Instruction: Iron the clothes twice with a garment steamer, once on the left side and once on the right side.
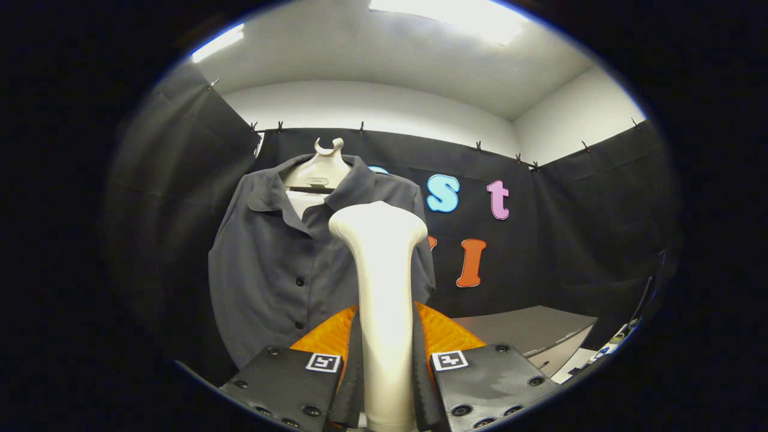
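A white garment steamer (pixel 381 282) stands upright between my fingers, and my gripper (pixel 384 354) is shut on its handle. Its wide head rises above the fingers, in front of the right half of the shirt's chest. A dark grey button-up shirt (pixel 273 270) hangs on a pale hanger (pixel 318 171) beyond the fingers, its front facing me. The steamer's head hides part of the shirt's right side. I cannot tell whether the head touches the cloth.
A grey table (pixel 528 330) stands to the right of the shirt, low behind my right finger. Black cloth walls close the booth on the left, back and right. Some small objects lie past the table's near right corner.
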Demonstrator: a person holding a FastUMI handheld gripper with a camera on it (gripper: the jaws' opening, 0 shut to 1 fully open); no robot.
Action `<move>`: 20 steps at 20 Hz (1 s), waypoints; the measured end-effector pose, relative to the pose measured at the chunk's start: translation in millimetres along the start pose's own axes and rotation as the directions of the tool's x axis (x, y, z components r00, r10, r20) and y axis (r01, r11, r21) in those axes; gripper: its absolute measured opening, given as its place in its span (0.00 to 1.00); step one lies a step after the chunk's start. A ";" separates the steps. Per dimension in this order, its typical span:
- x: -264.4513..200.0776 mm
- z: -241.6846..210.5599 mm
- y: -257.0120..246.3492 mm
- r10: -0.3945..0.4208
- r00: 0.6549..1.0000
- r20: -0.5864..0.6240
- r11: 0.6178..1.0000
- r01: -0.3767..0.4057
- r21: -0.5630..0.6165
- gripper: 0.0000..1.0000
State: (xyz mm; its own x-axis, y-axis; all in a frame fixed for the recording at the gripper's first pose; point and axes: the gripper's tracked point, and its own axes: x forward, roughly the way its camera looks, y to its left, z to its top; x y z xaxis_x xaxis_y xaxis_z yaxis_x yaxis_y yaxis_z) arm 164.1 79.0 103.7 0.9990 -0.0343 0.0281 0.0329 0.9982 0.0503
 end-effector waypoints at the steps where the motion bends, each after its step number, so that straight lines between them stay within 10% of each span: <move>1: 0.5 -2.5 9.8 0.014 1.000 0.005 1.000 -0.014 0.004 0.41; 10: 16.7 -53.0 39.3 0.083 0.997 0.000 0.997 -0.083 0.002 0.41; 20: 65.7 -105.3 2.9 -0.036 0.997 -0.062 0.996 0.030 -0.083 0.41</move>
State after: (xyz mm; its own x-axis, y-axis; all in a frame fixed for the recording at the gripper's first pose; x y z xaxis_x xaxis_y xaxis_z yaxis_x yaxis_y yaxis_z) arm 232.9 84.9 0.6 0.9971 -0.0667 -0.0353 0.0656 0.9973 -0.0320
